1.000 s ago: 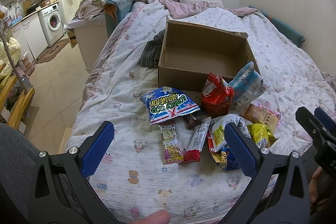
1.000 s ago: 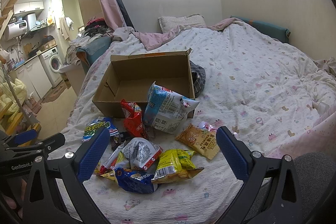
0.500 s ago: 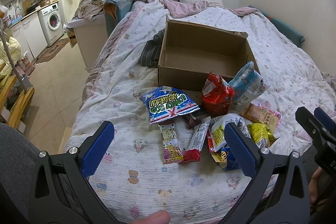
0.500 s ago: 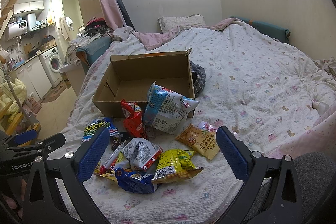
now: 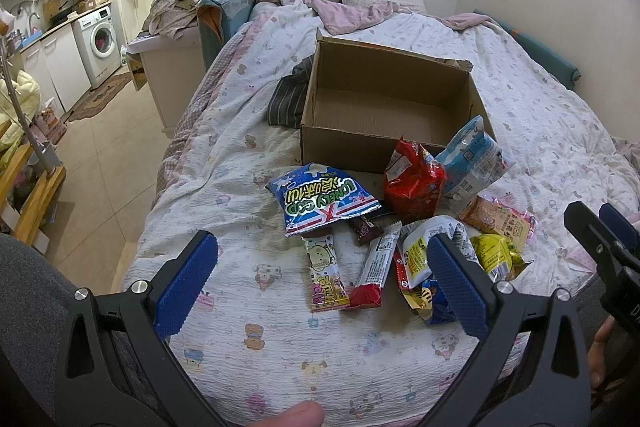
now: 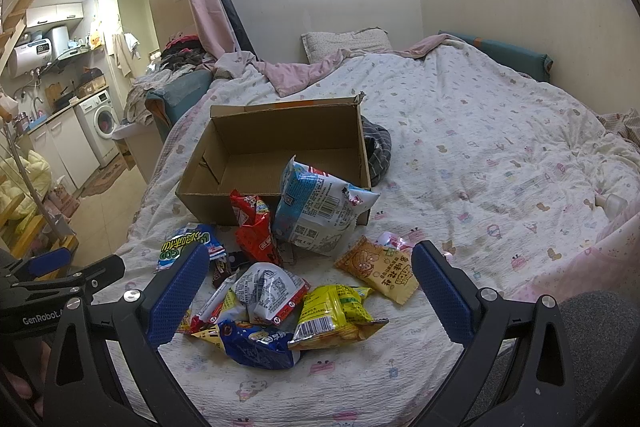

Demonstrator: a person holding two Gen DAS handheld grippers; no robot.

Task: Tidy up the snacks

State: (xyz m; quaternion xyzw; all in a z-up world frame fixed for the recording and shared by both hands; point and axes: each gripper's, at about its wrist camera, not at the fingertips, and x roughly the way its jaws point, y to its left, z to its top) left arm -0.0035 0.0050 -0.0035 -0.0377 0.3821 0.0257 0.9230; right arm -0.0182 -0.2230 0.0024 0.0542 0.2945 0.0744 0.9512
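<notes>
- Both grippers were held above the near edge of the bed: the left gripper was seen spread wide with nothing between its blue pads, and the right gripper was likewise wide apart and empty.
- A cardboard box was found lying open on the quilt, at 12 o'clock from the snack pile, with bare cardboard showing inside.
- A light-blue bag was leaned against the box's front wall, with a red bag just beside it at 9 o'clock.
- A blue "Lonely God" bag was spotted flat on the quilt, at 9 o'clock from the red bag.
- An orange packet was seen at 3 o'clock of the pile, with a yellow bag near it at 7 o'clock.
- A white wrapper and a dark-blue bag were noted at the pile's near side, touching each other.
- Two slim bars were laid side by side under the left gripper's view.
- A striped cloth was tucked against the box's far side.
</notes>
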